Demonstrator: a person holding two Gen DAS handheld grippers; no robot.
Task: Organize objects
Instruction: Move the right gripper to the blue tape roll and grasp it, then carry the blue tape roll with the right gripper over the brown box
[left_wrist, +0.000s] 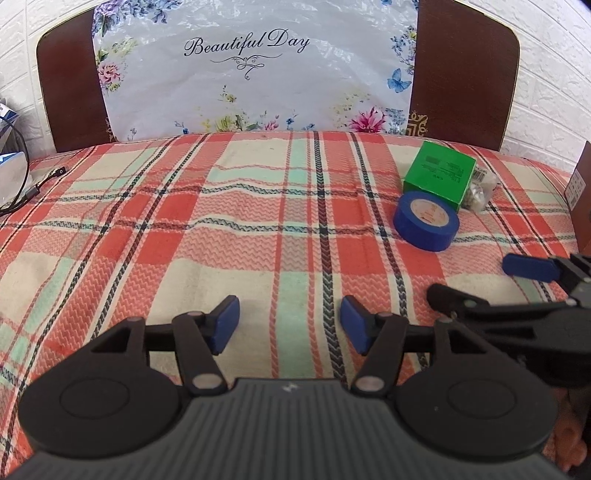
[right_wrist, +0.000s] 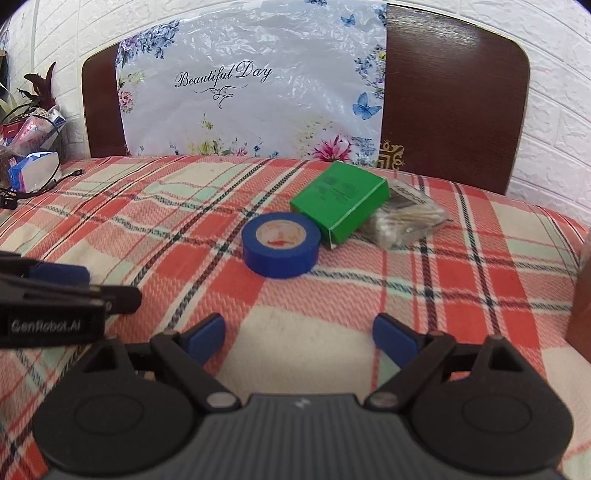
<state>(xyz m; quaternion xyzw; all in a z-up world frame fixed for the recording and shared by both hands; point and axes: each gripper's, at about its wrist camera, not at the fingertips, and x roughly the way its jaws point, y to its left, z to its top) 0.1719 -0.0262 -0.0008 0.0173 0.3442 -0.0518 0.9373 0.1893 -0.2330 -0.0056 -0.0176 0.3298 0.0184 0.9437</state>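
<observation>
Two-finger grippers, right gripper (right_wrist: 298, 338) and left gripper (left_wrist: 290, 325), both spread and empty above plaid cloth (right_wrist: 461, 295). Ahead, grouped together: blue tape roll (right_wrist: 280, 243) touching green box (right_wrist: 340, 201), clear packet (right_wrist: 406, 219) alongside, apparently awaiting sorting.

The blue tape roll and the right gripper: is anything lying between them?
No. In the right wrist view, only bare plaid cloth lies between the right gripper and the blue tape roll.
</observation>
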